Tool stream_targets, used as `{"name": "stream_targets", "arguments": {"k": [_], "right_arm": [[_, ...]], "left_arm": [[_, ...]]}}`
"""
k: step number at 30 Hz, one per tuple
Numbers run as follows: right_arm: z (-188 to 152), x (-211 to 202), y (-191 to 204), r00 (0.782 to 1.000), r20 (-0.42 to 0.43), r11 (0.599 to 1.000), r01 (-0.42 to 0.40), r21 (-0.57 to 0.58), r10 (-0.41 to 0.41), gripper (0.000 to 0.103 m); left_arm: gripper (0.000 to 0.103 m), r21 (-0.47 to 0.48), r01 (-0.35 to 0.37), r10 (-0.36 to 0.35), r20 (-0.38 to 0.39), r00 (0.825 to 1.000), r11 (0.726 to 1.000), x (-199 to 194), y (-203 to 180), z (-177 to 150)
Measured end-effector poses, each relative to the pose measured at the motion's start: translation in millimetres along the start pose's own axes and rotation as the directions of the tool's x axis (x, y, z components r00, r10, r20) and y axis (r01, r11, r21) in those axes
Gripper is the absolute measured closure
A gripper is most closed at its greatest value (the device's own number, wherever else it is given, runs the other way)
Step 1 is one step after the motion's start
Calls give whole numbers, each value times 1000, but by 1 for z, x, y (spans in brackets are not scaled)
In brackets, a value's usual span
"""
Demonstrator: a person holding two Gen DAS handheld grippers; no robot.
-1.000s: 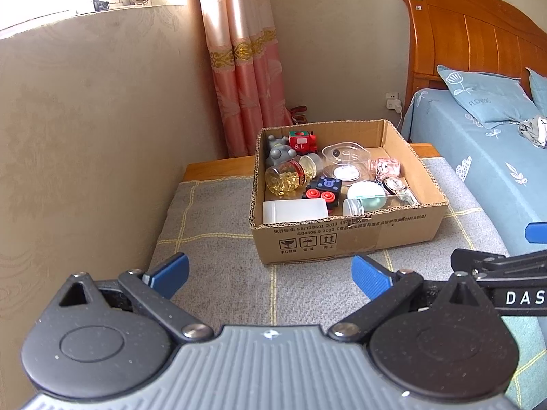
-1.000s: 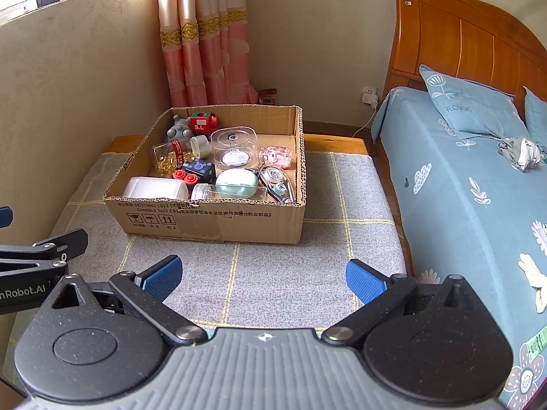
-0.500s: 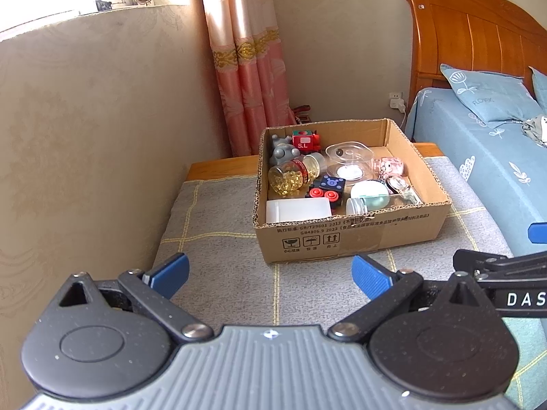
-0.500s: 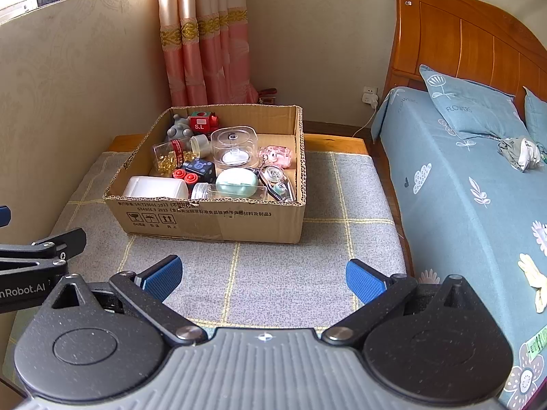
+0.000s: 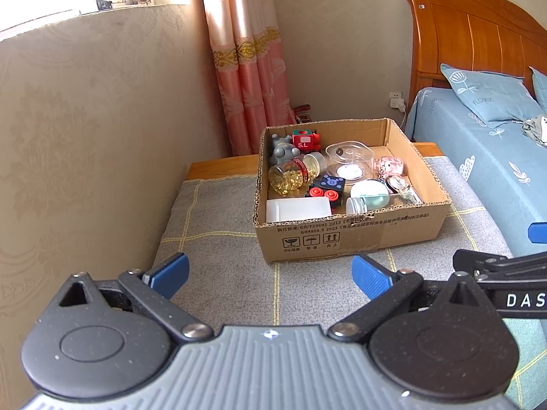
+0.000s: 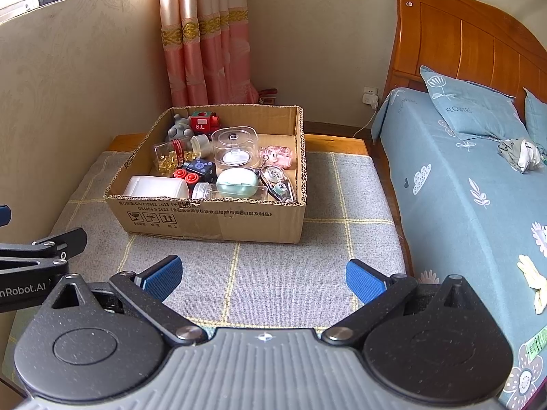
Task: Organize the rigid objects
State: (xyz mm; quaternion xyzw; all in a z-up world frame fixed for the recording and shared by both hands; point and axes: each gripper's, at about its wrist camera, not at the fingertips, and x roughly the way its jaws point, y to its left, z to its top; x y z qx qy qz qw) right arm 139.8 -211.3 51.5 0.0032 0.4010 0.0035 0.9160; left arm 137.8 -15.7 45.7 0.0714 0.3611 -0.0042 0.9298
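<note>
The left tool has its two blue tips wide apart and holds nothing. The right tool is the same, tips wide apart and bare. Both hang over the low surface with the grey checked cloth, near its front edge. Farther back on the cloth sits the open brown cardboard box. Inside it, at the front, lies a white plastic tub beside a pale green oval case. Behind them are a black block with red buttons, a clear jar of yellow capsules on its side, and a clear round lidded container. At the back are a grey toy figure and a red toy train. A bed with a blue sheet stands to the right.
</note>
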Motion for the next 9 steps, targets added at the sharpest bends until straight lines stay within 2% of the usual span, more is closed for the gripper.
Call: {"name": "stream_targets", "arguments": {"k": [9], "right_arm": [[0, -2, -1, 1000, 2, 1000, -3, -2, 3, 0]], "left_arm": [[2, -1, 0, 0, 1, 1000, 1000, -2, -1, -1]]}}
